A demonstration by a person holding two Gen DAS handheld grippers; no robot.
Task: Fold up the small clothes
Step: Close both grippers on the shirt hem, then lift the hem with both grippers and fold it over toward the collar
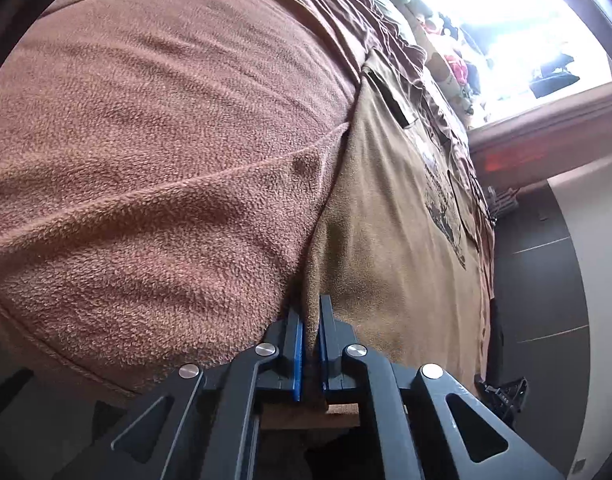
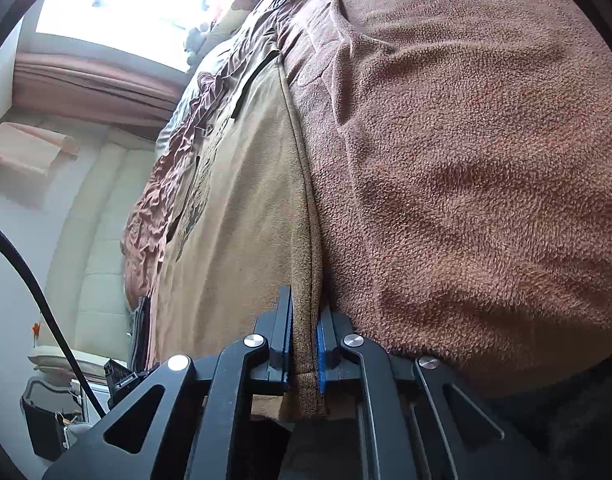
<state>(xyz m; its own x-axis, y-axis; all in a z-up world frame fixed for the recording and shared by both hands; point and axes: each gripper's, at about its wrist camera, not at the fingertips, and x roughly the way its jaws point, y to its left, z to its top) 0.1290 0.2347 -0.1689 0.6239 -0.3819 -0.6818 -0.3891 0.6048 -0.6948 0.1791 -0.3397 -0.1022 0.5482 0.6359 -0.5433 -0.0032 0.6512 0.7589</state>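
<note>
A tan T-shirt [image 1: 401, 216] with a dark printed graphic lies spread on a brown fleece blanket [image 1: 166, 152]. My left gripper [image 1: 311, 312] is shut on the shirt's near edge, cloth pinched between the blue pads. In the right wrist view the same tan shirt [image 2: 242, 208] stretches away from me over the fleece blanket [image 2: 465, 160]. My right gripper [image 2: 306, 312] is shut on a thick hem of the shirt, which bunches between its jaws.
Crumpled brown bedding [image 2: 162, 184] lies past the shirt. A bright window [image 1: 517, 28] and cluttered sill stand beyond the bed. A black cable [image 2: 34, 276] crosses the right view's left side. Dark floor [image 1: 537, 280] shows beside the bed.
</note>
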